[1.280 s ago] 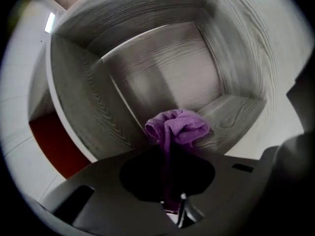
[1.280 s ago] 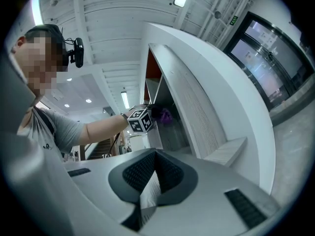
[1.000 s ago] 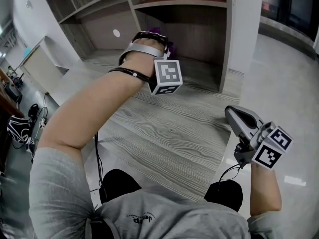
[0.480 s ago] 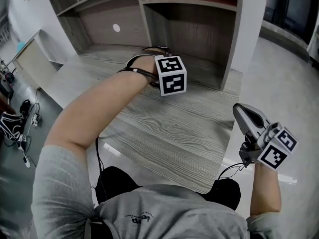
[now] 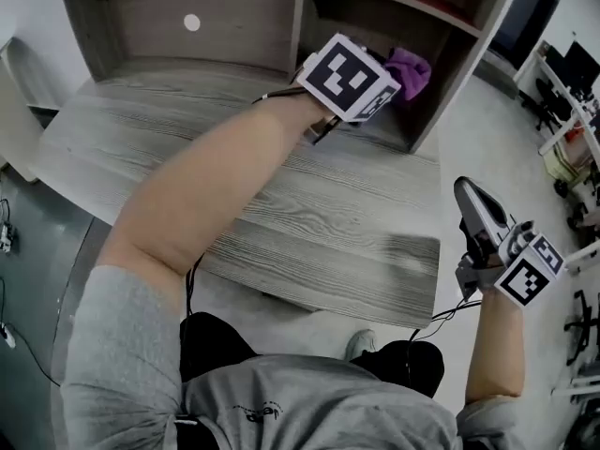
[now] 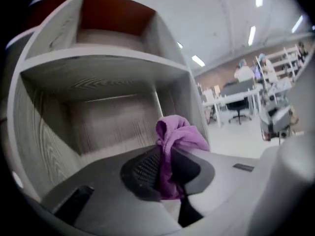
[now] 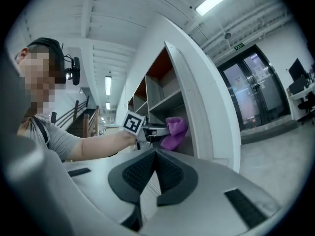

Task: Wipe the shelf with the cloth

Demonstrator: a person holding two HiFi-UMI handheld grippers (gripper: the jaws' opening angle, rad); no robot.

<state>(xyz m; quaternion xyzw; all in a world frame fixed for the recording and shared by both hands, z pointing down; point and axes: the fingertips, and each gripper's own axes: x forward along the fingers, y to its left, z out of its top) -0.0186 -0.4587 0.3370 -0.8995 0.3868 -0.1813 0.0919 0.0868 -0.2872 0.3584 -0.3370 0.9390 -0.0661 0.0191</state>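
The left gripper (image 6: 165,167) is holding a purple cloth (image 6: 179,134), its jaws clamping down on the bunched fabric, which is sticking up past their tips. It is pointing into the lower right-hand compartment of the wooden shelf unit (image 5: 234,26), with the cloth hanging at that compartment's mouth. Whether the cloth is touching the board, I can't tell. The right gripper (image 7: 155,157) is hovering off to the side, beyond the edge of the grey wood-grain tabletop (image 5: 309,223), its jaws pressing together on nothing.
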